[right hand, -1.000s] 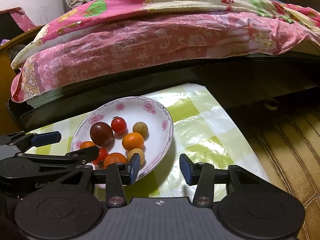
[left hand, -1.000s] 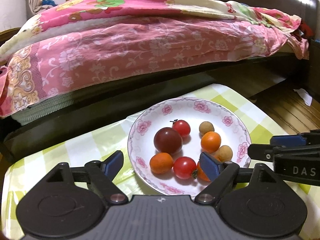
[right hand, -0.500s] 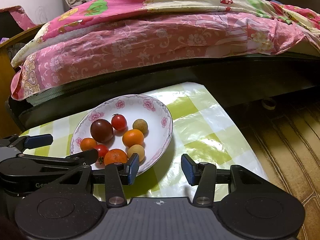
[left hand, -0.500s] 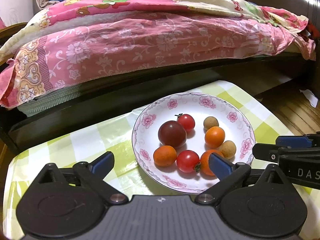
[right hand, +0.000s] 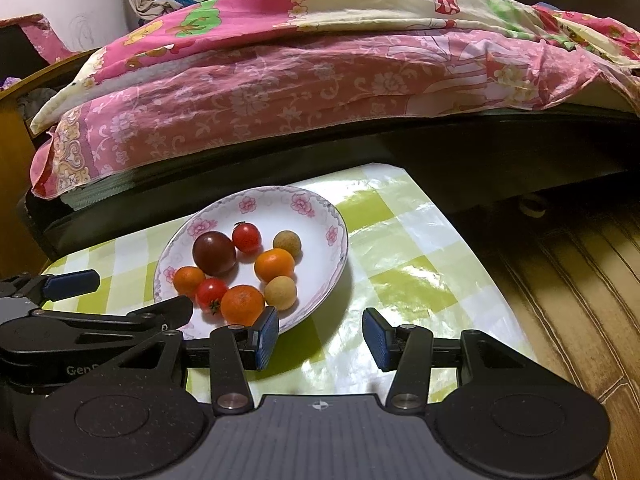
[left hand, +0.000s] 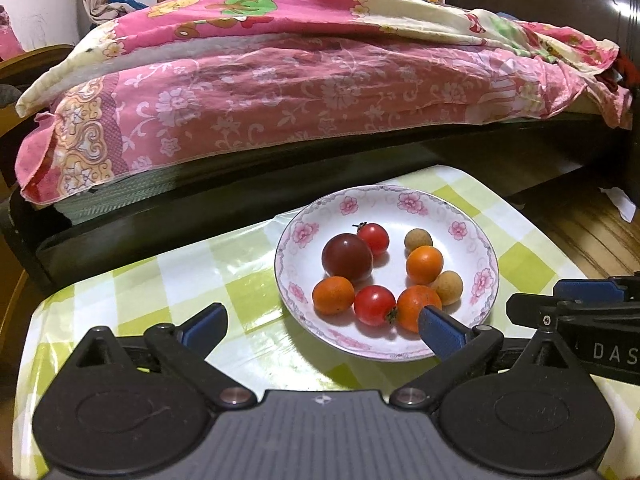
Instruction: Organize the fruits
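A white floral plate (left hand: 472, 248) (right hand: 316, 216) sits on a green-checked table and holds several small fruits: a dark purple tomato (left hand: 347, 257) (right hand: 214, 252), two red cherry tomatoes, three orange fruits and two tan longans. My left gripper (left hand: 320, 326) is open and empty, just in front of the plate's near-left rim; its right fingertip (left hand: 440, 334) overlaps the near rim. My right gripper (right hand: 320, 338) is open and empty, in front of the plate's near-right rim. Each gripper shows at the edge of the other's view.
The checked tablecloth (left hand: 200, 272) (right hand: 420, 264) ends at a far edge close behind the plate. A dark bed frame with a pink floral quilt (left hand: 300, 92) (right hand: 300, 88) runs behind the table. Wooden floor (right hand: 580, 280) lies to the right.
Both grippers have drawn back from the plate and risen a little, so the plate looks farther off. Both stay open and empty. The fruits have not moved.
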The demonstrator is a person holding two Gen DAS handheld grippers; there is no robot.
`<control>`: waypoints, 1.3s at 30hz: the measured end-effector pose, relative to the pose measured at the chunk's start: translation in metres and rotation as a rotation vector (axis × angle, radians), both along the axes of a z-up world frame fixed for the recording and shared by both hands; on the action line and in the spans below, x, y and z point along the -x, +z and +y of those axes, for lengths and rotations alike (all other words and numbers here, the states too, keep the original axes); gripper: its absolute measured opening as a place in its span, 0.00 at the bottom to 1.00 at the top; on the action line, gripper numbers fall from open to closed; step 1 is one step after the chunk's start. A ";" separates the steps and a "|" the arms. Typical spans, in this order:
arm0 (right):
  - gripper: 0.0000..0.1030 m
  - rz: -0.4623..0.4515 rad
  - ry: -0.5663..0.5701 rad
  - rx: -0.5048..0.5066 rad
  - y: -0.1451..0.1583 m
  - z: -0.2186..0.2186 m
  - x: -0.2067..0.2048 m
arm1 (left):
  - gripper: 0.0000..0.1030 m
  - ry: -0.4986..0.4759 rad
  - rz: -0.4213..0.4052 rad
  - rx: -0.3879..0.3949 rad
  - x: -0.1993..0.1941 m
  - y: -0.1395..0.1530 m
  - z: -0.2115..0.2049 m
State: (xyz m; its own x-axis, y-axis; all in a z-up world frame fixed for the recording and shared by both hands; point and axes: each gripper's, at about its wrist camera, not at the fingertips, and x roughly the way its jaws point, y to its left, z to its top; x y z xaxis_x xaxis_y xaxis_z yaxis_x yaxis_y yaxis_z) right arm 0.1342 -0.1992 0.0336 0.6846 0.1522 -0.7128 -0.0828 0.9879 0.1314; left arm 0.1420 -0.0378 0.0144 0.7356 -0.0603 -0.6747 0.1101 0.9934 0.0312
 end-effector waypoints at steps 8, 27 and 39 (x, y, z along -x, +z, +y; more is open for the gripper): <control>0.43 0.000 0.001 0.000 0.007 0.005 0.020 | 1.00 -0.001 -0.005 -0.006 0.023 0.006 0.004; 0.43 0.007 0.054 -0.001 0.022 0.031 0.088 | 1.00 0.003 0.005 -0.030 0.097 0.013 0.023; 0.43 0.015 0.077 -0.006 0.026 0.041 0.121 | 1.00 0.012 0.008 -0.045 0.130 0.014 0.027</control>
State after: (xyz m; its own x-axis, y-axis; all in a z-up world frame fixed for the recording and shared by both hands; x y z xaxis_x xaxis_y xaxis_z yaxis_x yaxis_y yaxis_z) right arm 0.0134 -0.1584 0.0598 0.6603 0.2083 -0.7216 -0.1565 0.9778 0.1391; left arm 0.0116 -0.0107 0.0279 0.7305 -0.0212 -0.6826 0.0985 0.9923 0.0746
